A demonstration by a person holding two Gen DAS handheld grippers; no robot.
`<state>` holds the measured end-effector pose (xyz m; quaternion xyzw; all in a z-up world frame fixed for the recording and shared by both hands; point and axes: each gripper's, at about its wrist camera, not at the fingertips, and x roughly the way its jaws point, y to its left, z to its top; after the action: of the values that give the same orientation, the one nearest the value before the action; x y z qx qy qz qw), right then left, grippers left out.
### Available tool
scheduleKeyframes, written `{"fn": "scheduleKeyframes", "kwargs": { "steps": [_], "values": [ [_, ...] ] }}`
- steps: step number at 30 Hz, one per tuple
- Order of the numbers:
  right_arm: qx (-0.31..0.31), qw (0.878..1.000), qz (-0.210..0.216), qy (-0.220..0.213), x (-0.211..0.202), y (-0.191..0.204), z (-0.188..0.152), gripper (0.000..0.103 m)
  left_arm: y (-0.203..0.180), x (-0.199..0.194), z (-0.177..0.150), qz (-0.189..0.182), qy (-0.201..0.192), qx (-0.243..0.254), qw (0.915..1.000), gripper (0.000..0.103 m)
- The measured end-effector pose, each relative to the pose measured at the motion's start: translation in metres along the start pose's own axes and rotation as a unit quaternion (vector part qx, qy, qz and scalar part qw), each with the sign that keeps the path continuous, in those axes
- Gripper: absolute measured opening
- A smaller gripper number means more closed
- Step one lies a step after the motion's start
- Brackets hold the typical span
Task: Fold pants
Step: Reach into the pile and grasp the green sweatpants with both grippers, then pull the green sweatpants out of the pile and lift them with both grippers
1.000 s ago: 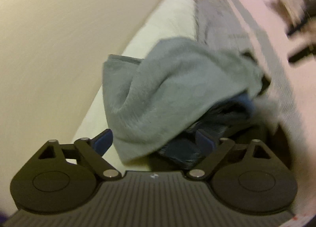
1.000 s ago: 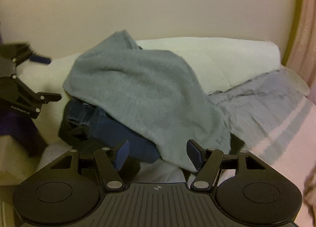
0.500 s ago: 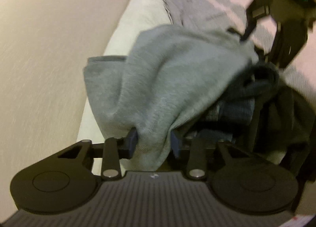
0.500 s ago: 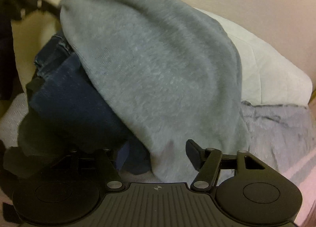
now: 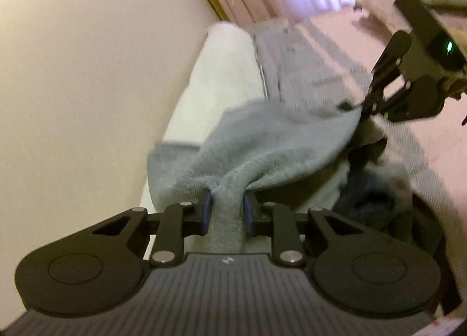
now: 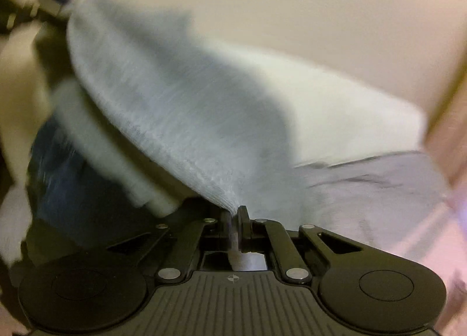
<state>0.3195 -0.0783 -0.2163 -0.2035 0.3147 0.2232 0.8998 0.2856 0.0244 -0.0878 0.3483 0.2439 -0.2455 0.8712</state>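
Fabric of the grey pants (image 5: 271,143) reads soft, limp, light. My left gripper (image 5: 225,213) pinches a bunched fold; my right gripper (image 6: 232,219) clamps one edge. I judge hem or waistband corners the firmest holds.

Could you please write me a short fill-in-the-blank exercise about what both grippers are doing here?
1. Both grippers grip the ____ pants.
2. The left gripper is ____ on a bunch of fabric.
3. The right gripper pinches the garment's ____.
4. Under the pants lies a dark ____ garment.

Missing words: grey; shut; edge; blue
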Motion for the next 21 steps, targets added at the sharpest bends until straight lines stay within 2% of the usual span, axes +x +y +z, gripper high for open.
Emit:
{"fn": "scheduleKeyframes", "kwargs": {
  "steps": [6, 11, 12, 13, 14, 17, 21],
  "values": [
    [0.044, 0.994, -0.092, -0.048, -0.109, -0.094, 0.03, 0.0, 0.002, -0.031, 0.084, -0.024, -0.085, -0.006, 0.9961, 0.016],
    [0.078, 0.983, -0.154, -0.067, -0.21, -0.148, 0.022, 0.0, -0.021, -0.066, 0.155, -0.058, -0.153, -0.002, 0.9865, 0.013],
    [0.081, 0.98, -0.168, -0.068, -0.235, -0.154, 0.012, 0.0, -0.031, -0.074, 0.165, -0.066, -0.163, 0.004, 0.9845, 0.01],
    [0.081, 0.978, -0.177, -0.067, -0.254, -0.157, 0.003, 0.0, -0.043, -0.081, 0.173, -0.073, -0.171, 0.011, 0.9825, 0.002],
    [0.083, 0.976, -0.193, -0.062, -0.279, -0.159, -0.012, 0.0, -0.057, -0.091, 0.181, -0.076, -0.182, 0.018, 0.9802, 0.0],
    [0.113, 0.969, -0.216, -0.048, -0.347, -0.161, -0.062, 0.0, -0.1, -0.123, 0.199, -0.1, -0.215, 0.022, 0.9713, 0.0],
    [0.156, 0.957, -0.244, -0.004, -0.413, -0.152, -0.159, 0.0, -0.172, -0.158, 0.21, -0.146, -0.226, 0.03, 0.9626, 0.0]
  ]
}}
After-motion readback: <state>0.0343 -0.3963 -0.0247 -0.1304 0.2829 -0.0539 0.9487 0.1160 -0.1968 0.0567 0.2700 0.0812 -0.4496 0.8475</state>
